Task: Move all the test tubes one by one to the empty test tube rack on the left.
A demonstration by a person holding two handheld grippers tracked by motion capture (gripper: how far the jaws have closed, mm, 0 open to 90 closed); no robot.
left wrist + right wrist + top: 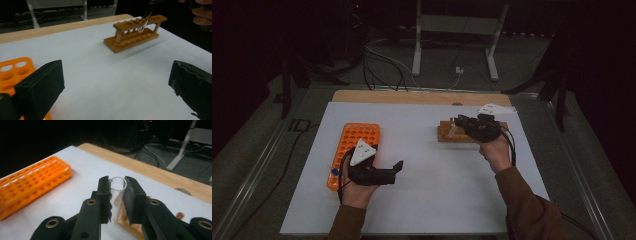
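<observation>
My right gripper (117, 188) is shut on a clear glass test tube (117, 197), its open mouth up between the black jaws. In the high view this gripper (460, 123) hovers over the wooden tube rack (448, 133) at the right of the white mat. The left gripper view shows the tube (143, 21) tilted, with its rounded end hanging beside the wooden rack (135, 32). My left gripper (398, 166) is open with nothing between its jaws, low over the mat just right of the orange rack (354, 145).
The white mat (427, 170) covers a wooden table whose bare strip (412, 96) runs along the far edge. A blue cap (334, 172) sits at the orange rack's near end. Cables and a metal stand (452, 35) lie on the floor behind.
</observation>
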